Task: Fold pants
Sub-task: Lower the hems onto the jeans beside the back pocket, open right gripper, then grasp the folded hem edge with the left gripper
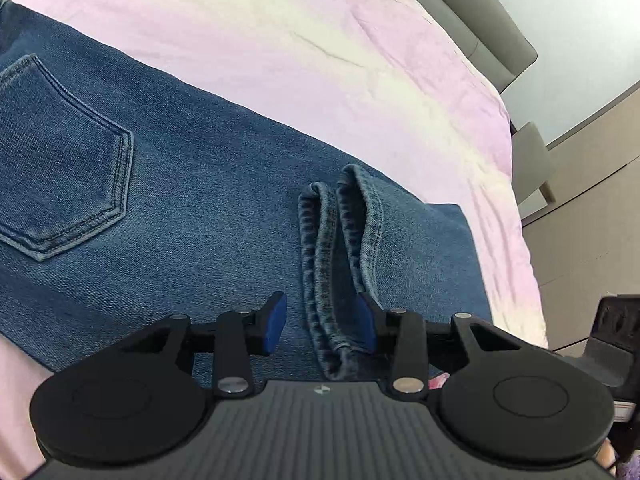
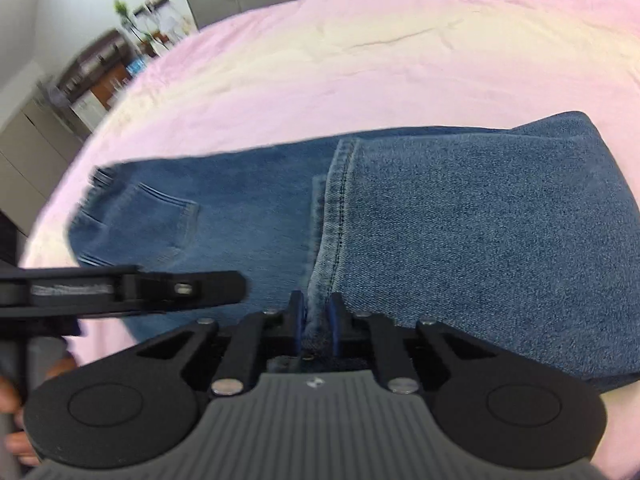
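Item: blue denim pants [image 1: 192, 184], on pink bed sheet [image 1: 320, 40].

Position: lying flat directly ahead of and under both tongs. Already folded over once: leg ends brought back on top of seat area.

Axis: in right wrist view, long axis runs side to side across the tongs' line. Waistband end w/ back pocket [image 2: 160, 220] off to left, fold edge off to right. Hem stitching runs straight away from the tong tips.

Left tongs [image 1: 322, 322]: blue pads apart. Stacked leg hems [image 1: 340, 248] sit betw. them, nearer the right-hand pad; no pinch visible. Back pocket up-left of tips.

Right tongs [image 2: 316, 322]: pads drawn nearly together, clamped on hem edge [image 2: 332, 232] of the top leg layer.

Surroundings: grey upholstered headboard [image 1: 472, 12] beyond far edge of bed. Cabinets [image 2: 36, 148], shelving and a plant [image 2: 124, 12] far left in right view, blurred.

Obstructions: left tongs' arm crosses low left of the right view, over part of the denim. A hand [image 2: 16, 424] shows at bottom-left, partly cut off.
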Demonstrator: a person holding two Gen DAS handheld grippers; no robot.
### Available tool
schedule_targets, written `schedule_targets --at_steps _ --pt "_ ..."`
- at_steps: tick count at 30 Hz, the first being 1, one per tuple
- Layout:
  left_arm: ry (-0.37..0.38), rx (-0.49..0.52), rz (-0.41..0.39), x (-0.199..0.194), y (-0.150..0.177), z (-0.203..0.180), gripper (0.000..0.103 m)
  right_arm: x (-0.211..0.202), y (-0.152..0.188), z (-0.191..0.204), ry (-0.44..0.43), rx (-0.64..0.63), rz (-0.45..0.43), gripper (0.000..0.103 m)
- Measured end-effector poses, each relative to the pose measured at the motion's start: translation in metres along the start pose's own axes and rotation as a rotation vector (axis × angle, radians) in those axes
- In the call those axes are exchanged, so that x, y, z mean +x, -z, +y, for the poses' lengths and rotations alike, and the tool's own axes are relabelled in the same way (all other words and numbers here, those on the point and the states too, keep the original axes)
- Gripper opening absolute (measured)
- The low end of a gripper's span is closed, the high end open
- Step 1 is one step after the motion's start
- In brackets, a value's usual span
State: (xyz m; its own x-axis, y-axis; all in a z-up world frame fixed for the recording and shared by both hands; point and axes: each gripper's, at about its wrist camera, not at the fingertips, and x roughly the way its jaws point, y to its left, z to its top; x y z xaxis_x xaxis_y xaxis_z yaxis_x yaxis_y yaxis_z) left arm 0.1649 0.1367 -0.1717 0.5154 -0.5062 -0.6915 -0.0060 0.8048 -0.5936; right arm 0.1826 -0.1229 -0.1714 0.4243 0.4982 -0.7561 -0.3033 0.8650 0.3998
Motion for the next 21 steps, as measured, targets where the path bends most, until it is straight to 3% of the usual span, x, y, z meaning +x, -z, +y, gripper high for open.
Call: schedule_targets --at_steps 4,8,15,18,19,21 --pt "0.027 -0.015 0.025 0.011 -0.009 -0.005 0.058 -0.006 0.004 0.006 -0.036 -0.029 0.013 0.005" --pt "-0.046 0.042 0.046 0.032 -0.016 -0.017 0.063 0.015 0.015 -0.007 -0.053 0.020 0.066 0.005" --pt "-0.155 0.114 0.075 0.085 -0.021 -0.036 0.068 0.024 0.023 -0.010 -0.066 0.006 0.062 0.005" --pt "-0.174 0.168 0.049 0.089 -0.015 -0.046 0.057 0.024 0.023 -0.012 -0.074 -0.005 0.057 0.009" --pt "-0.192 0.185 0.031 0.088 -0.013 -0.049 0.045 0.023 0.023 -0.013 -0.082 -0.004 0.054 0.013" --pt "-0.197 0.211 -0.013 0.080 -0.009 -0.053 0.030 0.019 0.024 -0.016 -0.091 0.010 0.043 0.021"
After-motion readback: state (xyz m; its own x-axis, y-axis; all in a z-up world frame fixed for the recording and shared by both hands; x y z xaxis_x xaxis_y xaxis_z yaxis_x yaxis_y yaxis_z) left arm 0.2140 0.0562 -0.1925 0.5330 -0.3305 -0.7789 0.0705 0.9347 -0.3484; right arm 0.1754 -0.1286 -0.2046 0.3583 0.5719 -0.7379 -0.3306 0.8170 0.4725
